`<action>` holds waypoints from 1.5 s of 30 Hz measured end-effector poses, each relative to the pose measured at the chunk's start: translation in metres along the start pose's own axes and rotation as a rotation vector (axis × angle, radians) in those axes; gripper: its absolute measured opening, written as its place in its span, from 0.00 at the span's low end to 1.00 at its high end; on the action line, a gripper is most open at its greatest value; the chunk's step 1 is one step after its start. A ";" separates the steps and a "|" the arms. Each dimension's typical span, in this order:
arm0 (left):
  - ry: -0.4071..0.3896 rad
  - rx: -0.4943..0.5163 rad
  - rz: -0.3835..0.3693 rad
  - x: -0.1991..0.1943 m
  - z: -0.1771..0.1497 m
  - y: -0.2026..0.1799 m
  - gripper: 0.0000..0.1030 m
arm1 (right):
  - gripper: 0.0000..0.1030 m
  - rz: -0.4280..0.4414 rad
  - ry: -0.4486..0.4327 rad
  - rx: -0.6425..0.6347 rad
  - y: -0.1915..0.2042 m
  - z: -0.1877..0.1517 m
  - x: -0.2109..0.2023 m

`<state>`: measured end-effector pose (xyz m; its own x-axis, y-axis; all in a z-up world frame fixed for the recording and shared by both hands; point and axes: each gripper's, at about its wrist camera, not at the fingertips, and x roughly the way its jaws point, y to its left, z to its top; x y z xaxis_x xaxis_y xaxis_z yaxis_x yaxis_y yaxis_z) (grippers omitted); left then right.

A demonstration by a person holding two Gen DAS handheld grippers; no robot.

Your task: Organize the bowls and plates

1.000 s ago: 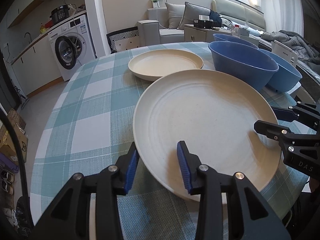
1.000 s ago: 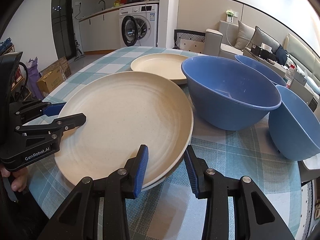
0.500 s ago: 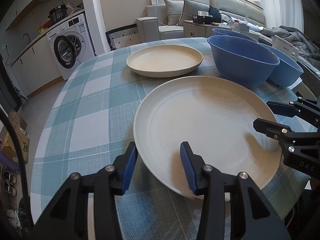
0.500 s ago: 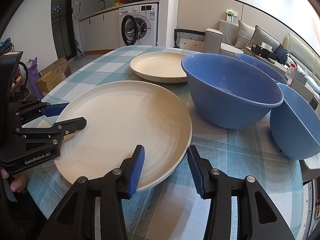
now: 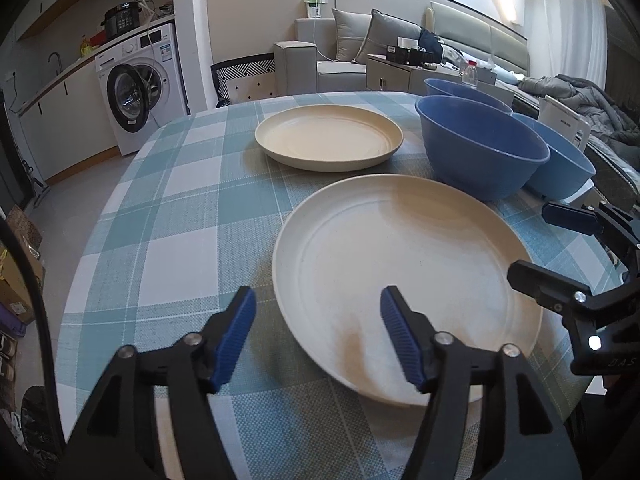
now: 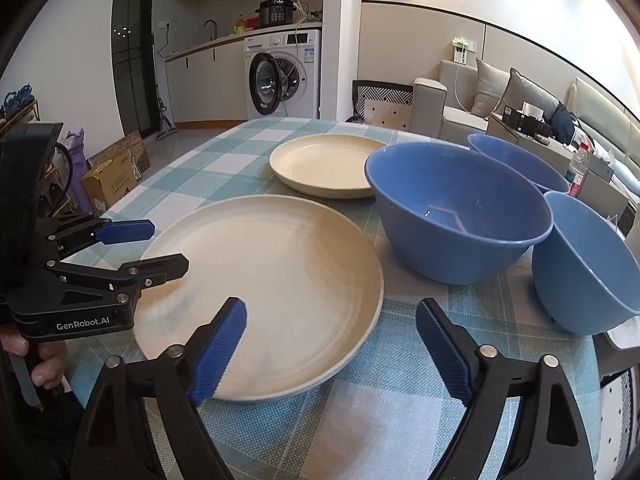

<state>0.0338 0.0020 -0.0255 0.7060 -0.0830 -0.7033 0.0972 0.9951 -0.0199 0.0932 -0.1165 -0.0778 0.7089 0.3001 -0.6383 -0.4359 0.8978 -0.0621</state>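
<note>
- Cream near plate [image 5: 404, 276] lies flat on the checked tablecloth [image 5: 168, 208], centre frame.
- Left gripper [image 5: 316, 332] and right gripper [image 6: 328, 344] are both opening, straddling its rim without pressing.
- Second plate [image 5: 328, 140] sits beyond.
- Three blue bowls [image 6: 456, 208] crowd the right side.

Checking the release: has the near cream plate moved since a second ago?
Yes. The near plate has dropped flat onto the tablecloth, leaving a gap to the far plate it overlapped earlier.

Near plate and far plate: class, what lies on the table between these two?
Only bare checked tablecloth lies between the near plate and the far plate. The left wrist view shows that strip clearly; the nearest blue bowl stands off to the side.
</note>
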 end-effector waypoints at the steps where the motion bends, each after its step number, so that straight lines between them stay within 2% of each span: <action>1: -0.005 -0.008 -0.003 -0.001 0.001 0.001 0.82 | 0.94 0.003 -0.006 0.001 0.000 0.001 -0.002; 2: -0.010 -0.015 -0.006 -0.003 0.002 0.002 0.87 | 0.97 0.005 -0.016 0.002 -0.001 0.003 -0.005; 5: -0.026 -0.014 -0.018 -0.010 0.006 0.003 0.89 | 0.99 0.010 -0.062 0.000 -0.001 0.008 -0.015; 8: -0.049 -0.022 -0.015 -0.016 0.010 0.004 1.00 | 0.99 0.000 -0.084 -0.001 -0.002 0.013 -0.021; 29: -0.097 -0.112 0.002 -0.017 0.044 0.029 1.00 | 0.99 0.006 -0.148 -0.045 -0.006 0.048 -0.042; 45: -0.085 -0.104 0.030 0.005 0.074 0.029 1.00 | 0.99 0.017 -0.154 -0.016 -0.032 0.080 -0.032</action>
<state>0.0919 0.0263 0.0235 0.7649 -0.0531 -0.6420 0.0048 0.9970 -0.0766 0.1290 -0.1290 0.0058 0.7778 0.3620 -0.5138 -0.4562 0.8875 -0.0651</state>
